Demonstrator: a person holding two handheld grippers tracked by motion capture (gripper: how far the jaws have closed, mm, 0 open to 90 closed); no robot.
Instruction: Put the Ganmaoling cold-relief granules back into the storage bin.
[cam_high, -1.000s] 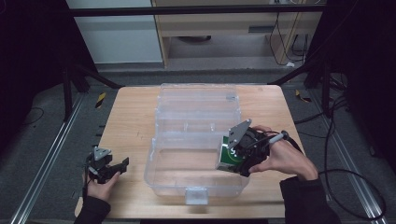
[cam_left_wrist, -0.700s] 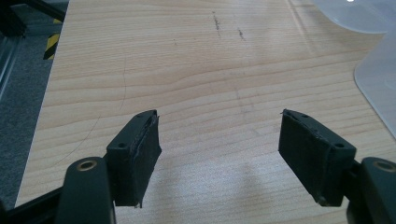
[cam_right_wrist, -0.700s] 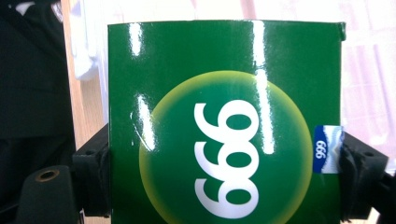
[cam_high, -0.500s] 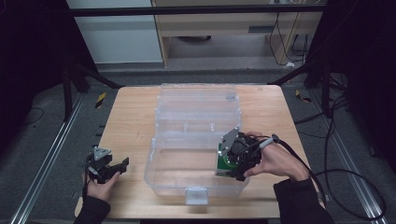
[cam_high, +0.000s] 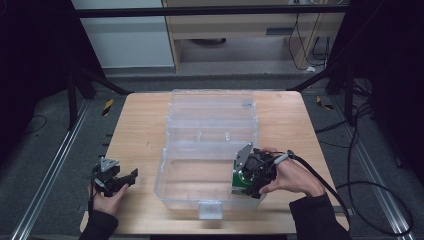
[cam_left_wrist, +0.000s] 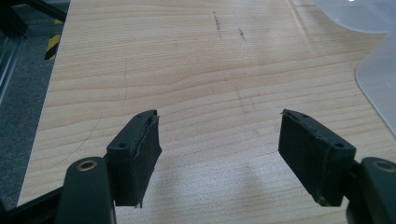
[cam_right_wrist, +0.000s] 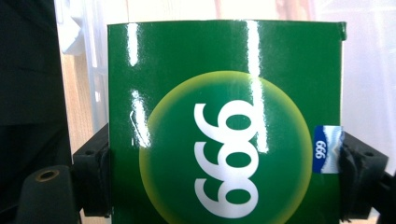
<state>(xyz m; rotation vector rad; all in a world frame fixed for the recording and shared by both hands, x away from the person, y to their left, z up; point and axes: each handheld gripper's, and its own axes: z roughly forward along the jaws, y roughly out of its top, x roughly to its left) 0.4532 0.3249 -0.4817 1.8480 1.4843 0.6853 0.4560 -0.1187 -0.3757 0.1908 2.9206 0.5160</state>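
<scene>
A glossy green box (cam_right_wrist: 224, 121) with a yellow-green disc and white "999" print sits between the jaws of my right gripper (cam_right_wrist: 224, 172), which is shut on its two sides. In the high view my right gripper (cam_high: 246, 181) holds the green box (cam_high: 241, 178) at the right wall of a clear plastic bin (cam_high: 185, 165), tilted down toward the bin's inside. My left gripper (cam_high: 122, 179) rests low over the table near its front left corner, and in its own view my left gripper (cam_left_wrist: 219, 154) stands open with bare wood between the pads.
The clear bin's open lid (cam_high: 212, 107) lies flat behind it toward the table's far edge. The wooden table (cam_high: 135, 135) has bare room left of the bin. A black cable (cam_high: 345, 187) trails from my right gripper off the right side. Metal rails (cam_high: 45, 180) run along the floor.
My right gripper has moved left and toward the front with the green box, from beside the bin's right wall to over its rim. The left gripper has stayed where it was.
</scene>
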